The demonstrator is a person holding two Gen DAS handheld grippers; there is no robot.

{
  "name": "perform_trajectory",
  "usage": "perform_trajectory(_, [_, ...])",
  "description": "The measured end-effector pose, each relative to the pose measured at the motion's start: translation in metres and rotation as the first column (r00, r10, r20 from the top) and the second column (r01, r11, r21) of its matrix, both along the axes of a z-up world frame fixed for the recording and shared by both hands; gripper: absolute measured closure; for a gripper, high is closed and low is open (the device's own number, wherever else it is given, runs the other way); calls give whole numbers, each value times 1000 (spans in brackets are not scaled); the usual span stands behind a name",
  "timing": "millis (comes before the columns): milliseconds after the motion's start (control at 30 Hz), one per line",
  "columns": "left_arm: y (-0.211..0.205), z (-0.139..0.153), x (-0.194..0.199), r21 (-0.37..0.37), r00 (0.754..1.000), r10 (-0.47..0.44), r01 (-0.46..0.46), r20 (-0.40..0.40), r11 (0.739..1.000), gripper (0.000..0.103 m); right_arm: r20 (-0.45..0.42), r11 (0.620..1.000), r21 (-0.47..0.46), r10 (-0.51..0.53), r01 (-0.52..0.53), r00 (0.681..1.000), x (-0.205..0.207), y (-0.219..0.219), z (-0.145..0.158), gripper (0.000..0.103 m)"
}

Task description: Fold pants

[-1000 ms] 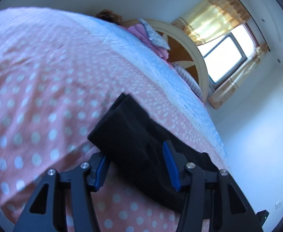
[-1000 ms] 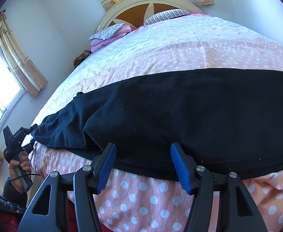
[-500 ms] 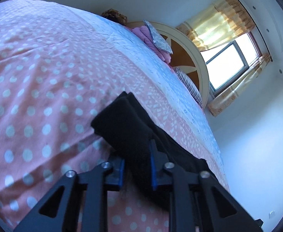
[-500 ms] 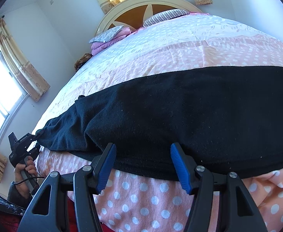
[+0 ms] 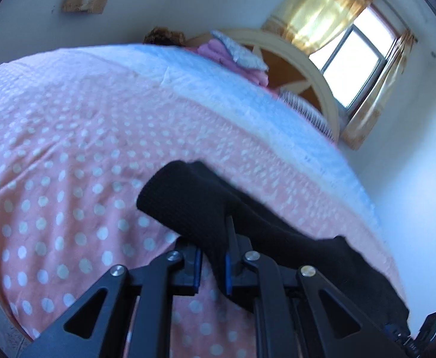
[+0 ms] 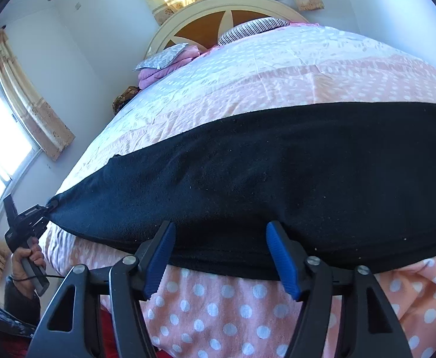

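Note:
Black pants [image 6: 277,173] lie stretched crosswise over the pink dotted bedspread [image 6: 218,307]. My left gripper [image 5: 213,253] is shut on one end of the pants [image 5: 188,197], and the pinched fabric bunches up between its blue pads. In the right wrist view that same left gripper [image 6: 24,223] sits at the far left, held by a hand [image 6: 28,253], with the pants' end pulled to a point. My right gripper [image 6: 220,253] rests at the near long edge, its jaws opening. That edge lies across the gap and the pads do not press on it.
The bedspread [image 5: 54,179] spreads wide to the left of the pants. A round wooden headboard [image 6: 218,9] with pillows and folded pink bedding [image 6: 170,62] stands at the far end. Curtained windows [image 5: 352,56] line the walls. The bed's near edge drops off below my right gripper.
My left gripper's jaws closed on the pants' end, then rolled and rose slightly, drawing that end taut. The right gripper stayed put, its jaws a little wider.

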State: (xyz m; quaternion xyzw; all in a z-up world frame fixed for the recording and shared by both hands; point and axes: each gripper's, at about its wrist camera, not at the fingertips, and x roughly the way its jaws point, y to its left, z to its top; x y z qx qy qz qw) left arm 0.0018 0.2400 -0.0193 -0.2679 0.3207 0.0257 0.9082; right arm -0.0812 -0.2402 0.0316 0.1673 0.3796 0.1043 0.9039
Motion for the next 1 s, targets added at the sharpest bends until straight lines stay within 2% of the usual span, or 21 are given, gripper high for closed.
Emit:
perform_trajectory(100, [-3,-3,0,65,1000,-25,26,-19,998,83,-3,1000,-27,10,-10,1000,-1,3,6,37])
perform_trajectory(133, [-3,-1,-1,80,999,-38,40,-26,996,76,8,1000,-26,14,-14,1000,-3,4,10,37])
perform_trajectory(200, [4,4,-7,104,997,-52,58,-60,993,56,56,999,-19,46,-45,997,-7,9,23,37])
perform_trajectory(233, [11,8,-11,132,995,-29,41,-91,990,37,77,997,-20,75,-74,994,-7,13,31,37])
perform_trajectory(267, [19,12,-18,169,995,12,5,-103,986,32,98,994,-29,103,-101,990,-6,19,39,37])
perform_trajectory(300, [28,18,-26,216,993,70,-49,-92,975,32,115,992,-37,122,-118,986,-3,25,44,37])
perform_trajectory(367, [38,39,-41,319,987,159,-142,-27,937,32,137,984,-24,177,-175,975,10,40,53,38])
perform_trajectory(433, [36,58,-47,366,986,158,-163,43,916,32,139,969,0,245,-247,960,33,60,57,50])
perform_trajectory(500, [20,70,-40,384,996,73,-91,60,919,33,136,953,-14,303,-304,943,56,85,58,56])
perform_trajectory(600, [-17,65,-23,391,995,-98,82,21,917,33,128,909,-9,415,-417,901,93,135,53,58])
perform_trajectory(633, [-27,57,-14,405,993,-119,110,-4,908,33,119,894,-3,445,-448,887,99,151,50,58])
perform_trajectory(700, [-33,43,2,430,993,-100,114,-57,896,33,84,873,-26,488,-488,869,116,181,45,58])
perform_trajectory(767, [-30,26,18,412,991,-82,118,-105,904,33,87,878,-89,478,-471,874,123,195,46,58])
perform_trajectory(833, [-23,14,25,378,988,-77,121,-131,918,33,86,876,-88,480,-473,873,130,195,44,57])
perform_trajectory(933, [-15,-2,34,318,986,-67,113,-152,941,33,29,873,36,485,-486,874,158,182,32,55])
perform_trajectory(1000, [-13,-5,37,280,986,-60,102,-155,955,33,-15,867,60,496,-495,868,174,182,22,55])
